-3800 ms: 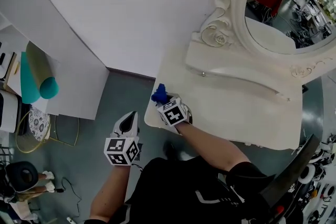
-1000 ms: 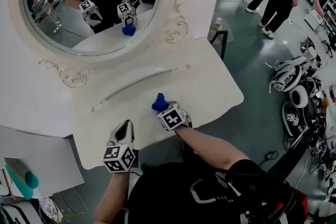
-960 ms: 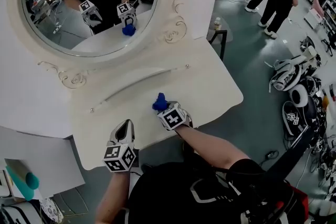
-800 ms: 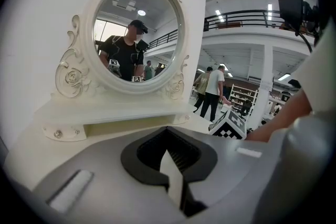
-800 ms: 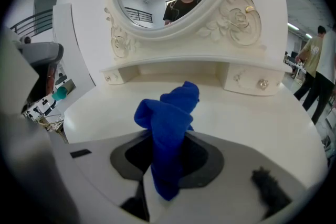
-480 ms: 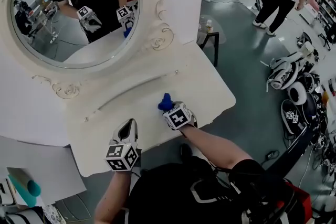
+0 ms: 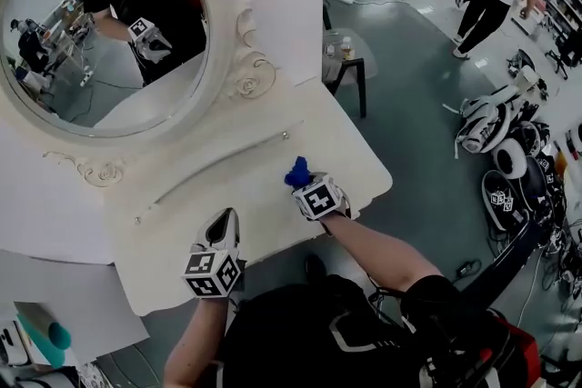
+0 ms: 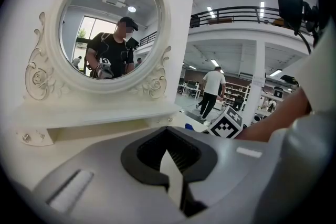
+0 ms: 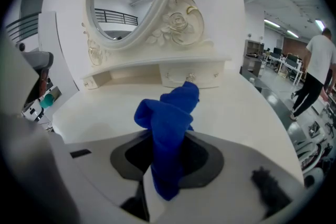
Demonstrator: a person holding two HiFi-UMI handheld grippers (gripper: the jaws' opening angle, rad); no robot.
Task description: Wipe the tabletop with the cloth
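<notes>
Tabletop: cream dressing-table top [image 7: 227, 195] with a curved front edge. The person stands at that edge, both arms reaching over it.
Mirror: round glass in a carved cream frame [image 7: 100, 23], upright at the back of the tabletop. It reflects the person and one marker cube.
Shelf: low cream ledge [image 7: 218, 161] running along the mirror's foot, raised above the tabletop.
Side table: small dark-legged table [image 7: 346, 59] on the floor past the right end, with a bottle on it. It is well apart from the work.
Left gripper: over the front left of the tabletop [image 7: 223, 224], pointing toward the mirror. Its own view [image 8: 176, 181] shows the jaws pressed together with nothing between them.
Right gripper: over the front right of the tabletop [image 7: 307, 184], near the front edge and apart from the left gripper. Its jaws pinch the cloth.
Cloth, look: deep blue [image 9: 168, 123], bunched and twisted into a thick roll, with a folded knot at the free end.
Cloth, axis: long axis runs along the jaws. The free end points forward and upward, away from the person and toward the shelf.
Cloth, place: held in the right jaws above the right part of the tabletop [image 7: 297, 172]. Contact with the surface cannot be told.
Knob: small metal knob [image 9: 190, 77] on the shelf front, directly ahead of the cloth's tip and apart from it.
</notes>
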